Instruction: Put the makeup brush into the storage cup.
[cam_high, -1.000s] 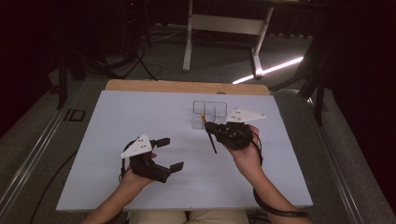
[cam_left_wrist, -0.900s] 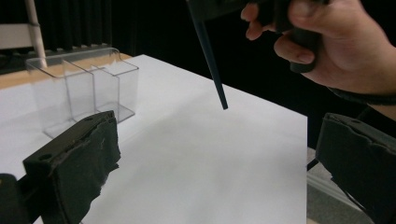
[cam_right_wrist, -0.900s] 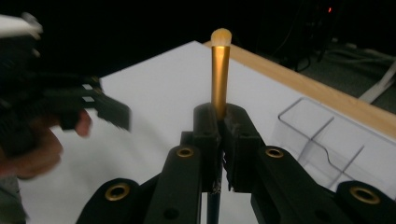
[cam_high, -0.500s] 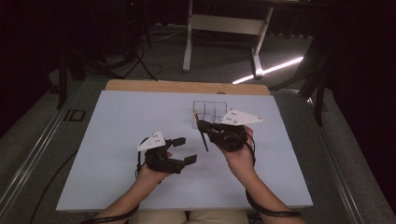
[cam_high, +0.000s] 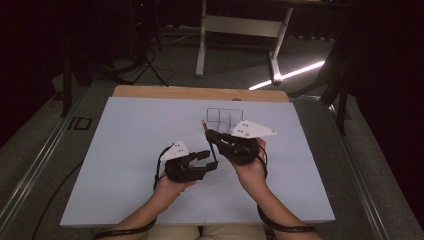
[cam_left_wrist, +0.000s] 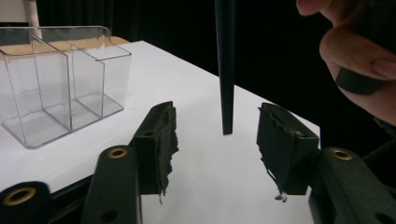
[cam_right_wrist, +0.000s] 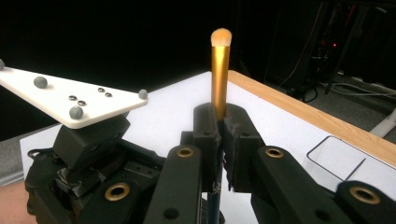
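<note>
The right tool (cam_right_wrist: 218, 128) pinches a makeup brush (cam_right_wrist: 219, 70) upright above the bench (cam_high: 125, 135), offering its dark handle. The left tool (cam_left_wrist: 217, 140), jaws spread and just closing, brackets the handle tip untouched. The left gripper view reveals the clear divided organizer (cam_left_wrist: 60, 79); the right gripper view, the bristles.

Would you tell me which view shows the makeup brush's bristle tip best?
The right gripper view: the brush rises from the shut right gripper, gold ferrule and bristles sharp. The left gripper view gives its dark handle end between open jaws; the high view, a thin, small stick.
</note>
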